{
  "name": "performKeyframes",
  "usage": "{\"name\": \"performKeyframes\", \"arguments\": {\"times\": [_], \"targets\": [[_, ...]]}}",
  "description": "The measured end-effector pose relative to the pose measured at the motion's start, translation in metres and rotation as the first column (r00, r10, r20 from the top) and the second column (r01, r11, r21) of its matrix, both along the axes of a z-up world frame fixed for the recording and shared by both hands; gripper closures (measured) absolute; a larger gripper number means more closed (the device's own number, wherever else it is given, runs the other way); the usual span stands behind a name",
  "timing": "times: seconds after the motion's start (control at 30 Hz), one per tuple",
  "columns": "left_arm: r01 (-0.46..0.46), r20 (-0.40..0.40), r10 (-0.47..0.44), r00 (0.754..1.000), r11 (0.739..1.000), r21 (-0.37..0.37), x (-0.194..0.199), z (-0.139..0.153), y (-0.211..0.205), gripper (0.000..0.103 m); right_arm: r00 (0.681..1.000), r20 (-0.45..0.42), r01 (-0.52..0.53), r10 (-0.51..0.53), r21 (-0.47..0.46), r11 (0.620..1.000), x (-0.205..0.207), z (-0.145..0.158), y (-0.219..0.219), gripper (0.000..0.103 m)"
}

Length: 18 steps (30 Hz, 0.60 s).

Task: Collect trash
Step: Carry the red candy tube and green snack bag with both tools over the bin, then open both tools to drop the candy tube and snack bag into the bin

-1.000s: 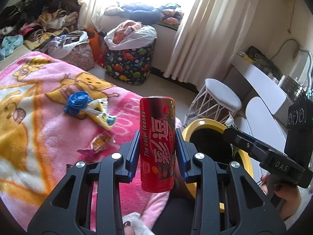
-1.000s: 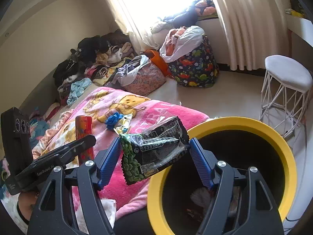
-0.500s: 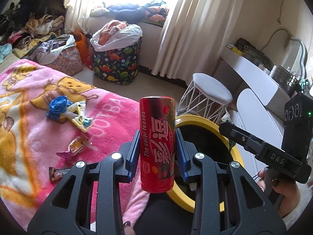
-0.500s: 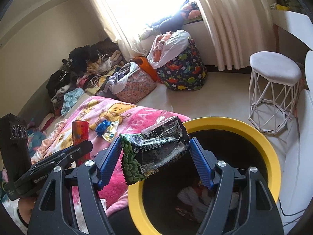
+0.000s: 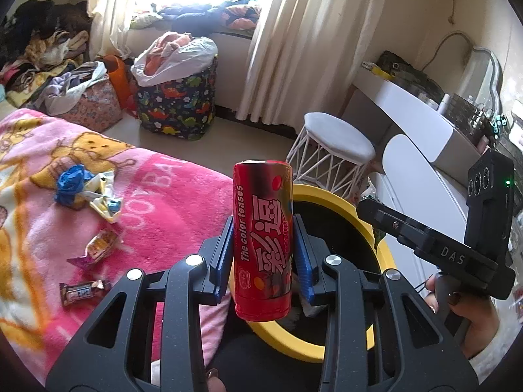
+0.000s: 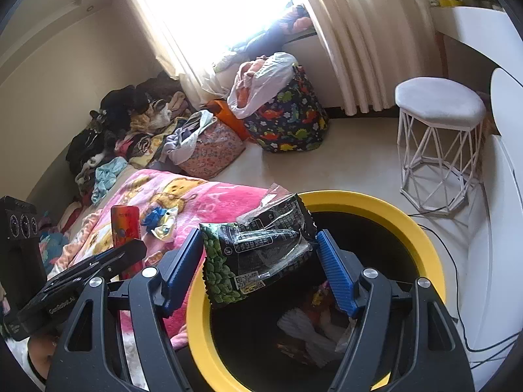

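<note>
My left tongs (image 5: 263, 254) are clamped on an upright red can (image 5: 262, 238) at the centre of the left wrist frame, its base over the near rim of the yellow-rimmed bin (image 5: 340, 201). My right tongs (image 6: 260, 261) grip a crumpled green-and-black snack bag (image 6: 255, 254) at mid-frame, hanging over the bin's (image 6: 421, 241) left rim; paper scraps lie inside. On the pink blanket (image 5: 170, 196) at left lie a blue-and-white wrapper clump (image 5: 86, 191), an orange candy wrapper (image 5: 99, 245) and a small brown bar wrapper (image 5: 83, 290).
</note>
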<state>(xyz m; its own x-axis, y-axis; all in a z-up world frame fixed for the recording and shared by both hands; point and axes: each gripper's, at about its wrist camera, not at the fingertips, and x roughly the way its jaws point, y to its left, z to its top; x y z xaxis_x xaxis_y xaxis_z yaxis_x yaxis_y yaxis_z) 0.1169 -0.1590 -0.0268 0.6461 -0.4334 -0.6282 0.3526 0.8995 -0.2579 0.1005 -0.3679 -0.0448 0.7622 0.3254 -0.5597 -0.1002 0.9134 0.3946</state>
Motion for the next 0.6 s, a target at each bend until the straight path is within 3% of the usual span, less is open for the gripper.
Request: {"name": "performKeyframes", "arguments": {"times": [0.6], "targets": [[0.106, 0.003, -0.106, 0.994, 0.994, 0.011, 0.012, -0.007, -0.046, 0.076, 0.996, -0.052, 0.068, -0.069, -0.011, 0.998, -0.016, -0.021, -0.032, 0.033]]}}
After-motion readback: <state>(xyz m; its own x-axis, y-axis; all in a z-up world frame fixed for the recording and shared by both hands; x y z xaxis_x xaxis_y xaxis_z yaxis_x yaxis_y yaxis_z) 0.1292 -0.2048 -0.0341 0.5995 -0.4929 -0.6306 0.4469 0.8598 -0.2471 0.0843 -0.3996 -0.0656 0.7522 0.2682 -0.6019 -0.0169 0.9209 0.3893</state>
